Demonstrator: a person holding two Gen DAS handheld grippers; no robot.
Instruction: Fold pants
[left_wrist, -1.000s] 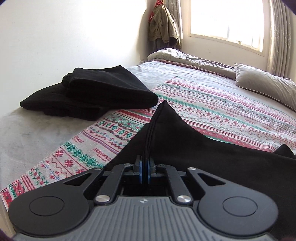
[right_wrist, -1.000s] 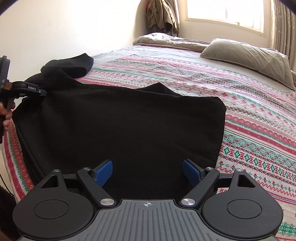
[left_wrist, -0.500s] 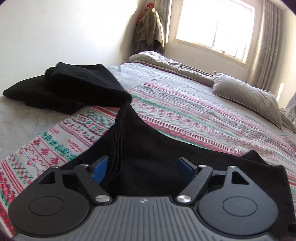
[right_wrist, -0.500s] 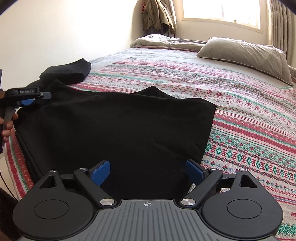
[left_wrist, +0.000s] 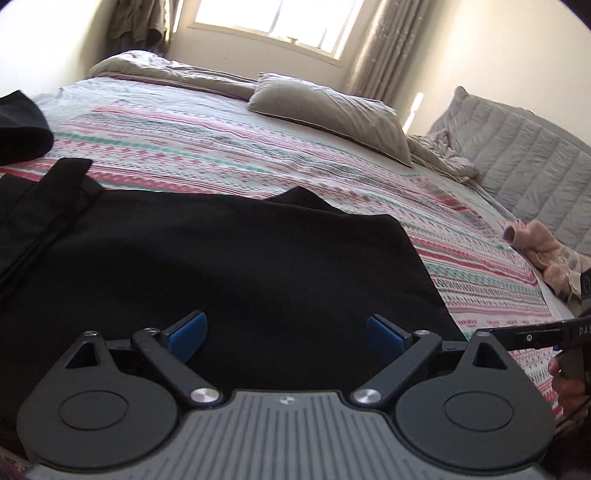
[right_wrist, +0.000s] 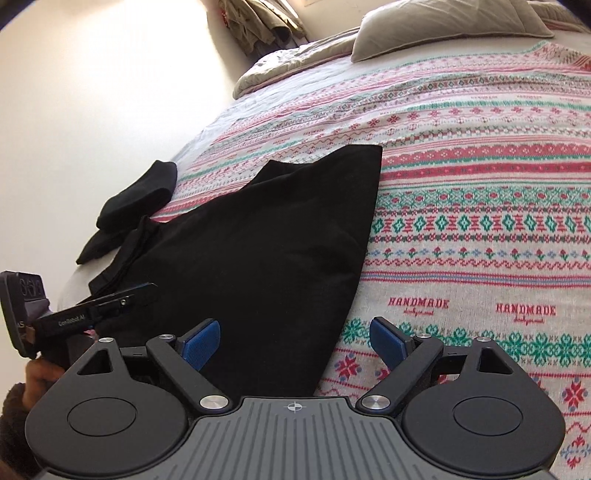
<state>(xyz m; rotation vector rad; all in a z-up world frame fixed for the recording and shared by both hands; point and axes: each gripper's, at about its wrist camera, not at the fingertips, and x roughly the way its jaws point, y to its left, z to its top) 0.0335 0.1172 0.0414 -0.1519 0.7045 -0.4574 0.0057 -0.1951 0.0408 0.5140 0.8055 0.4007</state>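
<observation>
Left tool (left_wrist: 286, 328) and right tool (right_wrist: 294, 338) both released over pants (left_wrist: 229, 266); next, grip matched corners, fold evenly.

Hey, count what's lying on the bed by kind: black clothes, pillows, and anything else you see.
Black pants being folded: 1
Stack of folded black clothes: 1 (pieces inside can't be told apart)
Grey pillows: 1
Crumpled grey duvet: 1
Pink garment at bed edge: 1
Patterned blanket: 1
Total: 6
</observation>
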